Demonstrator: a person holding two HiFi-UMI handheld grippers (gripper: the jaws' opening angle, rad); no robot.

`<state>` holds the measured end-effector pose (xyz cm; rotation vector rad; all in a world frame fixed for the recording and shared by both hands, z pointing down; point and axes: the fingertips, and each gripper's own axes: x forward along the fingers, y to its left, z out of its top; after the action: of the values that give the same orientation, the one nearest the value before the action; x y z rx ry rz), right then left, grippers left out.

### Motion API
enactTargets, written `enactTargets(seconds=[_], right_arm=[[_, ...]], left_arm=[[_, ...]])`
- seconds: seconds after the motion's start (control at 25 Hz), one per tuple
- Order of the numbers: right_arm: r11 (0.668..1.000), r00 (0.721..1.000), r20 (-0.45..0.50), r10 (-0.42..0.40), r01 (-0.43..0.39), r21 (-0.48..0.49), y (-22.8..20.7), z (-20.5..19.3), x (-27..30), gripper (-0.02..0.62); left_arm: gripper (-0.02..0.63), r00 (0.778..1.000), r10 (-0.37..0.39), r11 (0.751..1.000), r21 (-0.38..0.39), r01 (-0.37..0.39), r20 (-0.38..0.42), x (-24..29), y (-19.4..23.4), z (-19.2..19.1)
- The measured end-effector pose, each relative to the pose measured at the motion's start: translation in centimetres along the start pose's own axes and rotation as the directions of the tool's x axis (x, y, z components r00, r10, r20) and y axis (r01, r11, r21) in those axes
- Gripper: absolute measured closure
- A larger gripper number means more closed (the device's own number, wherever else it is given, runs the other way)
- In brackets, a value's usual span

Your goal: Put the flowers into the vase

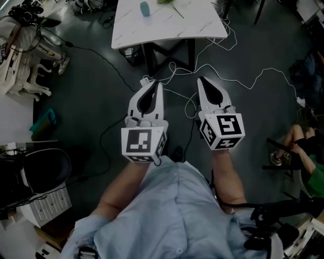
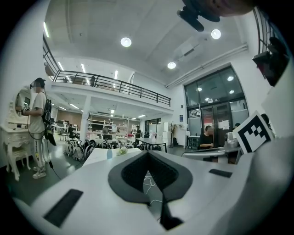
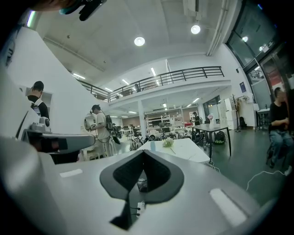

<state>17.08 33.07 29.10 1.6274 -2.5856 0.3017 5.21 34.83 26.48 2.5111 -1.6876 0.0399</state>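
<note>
Left tongs: pressed together at the tips with nothing between them. I hold them over the dark floor, short of the bench.
Vase: small, blue and upright on the bench, well ahead of both tongs. In the head view it stands slightly left of the left tips. The left gripper view shows it left of the tips.
Flowers: lying on the bench just right of the vase, apart from it and not in it. They are far from either tongs, and in the head view they sit roughly between the lines the two point along. The right gripper view has them above and right of the tips.
Right tongs: also together and empty. They are beside the left ones without touching them.
Cut off: the head view's top edge slices through the flowers, leaving only some green and a stem. The bench's far side is lost there too.
Hard to make out: in both gripper views the flowers are a pale speck, so I cannot count blooms. I cannot see the vase's mouth.
Floor: white cables trail under and around the bench's near edge.
</note>
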Motion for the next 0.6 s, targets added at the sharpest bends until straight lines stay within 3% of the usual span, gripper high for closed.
enactTargets(seconds=[0.6], right_arm=[[1.000, 1.000, -0.020, -0.006, 0.006, -0.014, -2.6, 2.9, 17.3, 0.594]], left_arm=[[0.601, 1.000, -0.029, 0.999, -0.037, 0.029, 0.002, 14.0, 10.5, 1.3]])
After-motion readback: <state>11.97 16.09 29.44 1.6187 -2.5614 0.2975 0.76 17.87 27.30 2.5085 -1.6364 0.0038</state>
